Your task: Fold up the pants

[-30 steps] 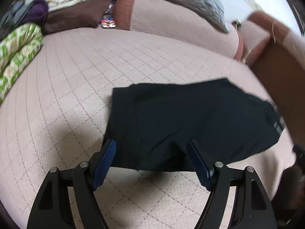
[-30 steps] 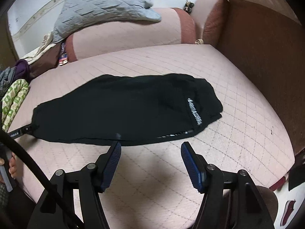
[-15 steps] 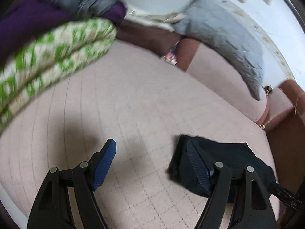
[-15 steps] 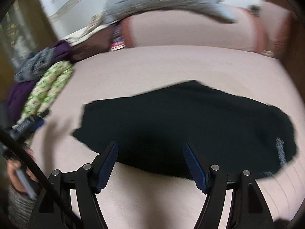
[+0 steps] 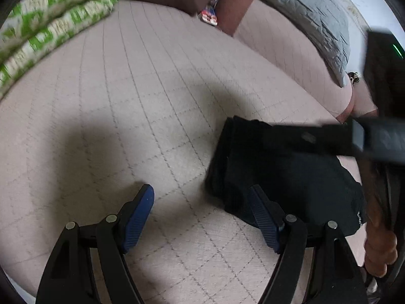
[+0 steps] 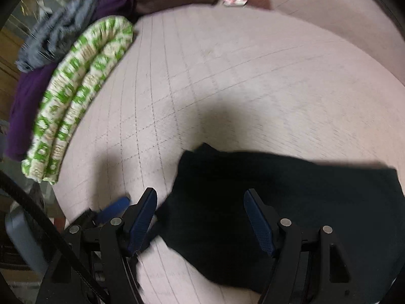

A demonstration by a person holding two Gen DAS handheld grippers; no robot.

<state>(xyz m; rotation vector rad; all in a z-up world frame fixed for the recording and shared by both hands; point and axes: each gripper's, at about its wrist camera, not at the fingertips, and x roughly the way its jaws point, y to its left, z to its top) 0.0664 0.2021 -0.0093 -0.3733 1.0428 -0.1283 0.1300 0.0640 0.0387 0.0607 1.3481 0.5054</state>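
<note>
The black pants (image 5: 283, 174) lie flat on the pink quilted sofa seat (image 5: 141, 116). My left gripper (image 5: 201, 198) hovers open by their left end; its right finger is over the cloth edge and its left finger is over bare seat. My right gripper (image 6: 200, 198) is open above that same end of the pants (image 6: 291, 202), with nothing pinched between its pads. In the left wrist view the right gripper's dark body (image 5: 374, 141) crosses over the pants, with a person's hand (image 5: 379, 243) holding it. One blue pad of the left gripper (image 6: 115, 207) shows beside the right one.
A folded green-and-white patterned blanket (image 6: 76, 101) lies at the seat's left end, with purple cloth (image 6: 27, 96) and grey cloth (image 6: 55, 38) piled beside it. A grey quilted cushion (image 5: 303, 7) leans on the backrest. The seat's front edge curves near both grippers.
My right gripper swept left along the pants from the waistband end to the left end and rolled. My left gripper slid off the pants to the left edge. Both stayed open.
</note>
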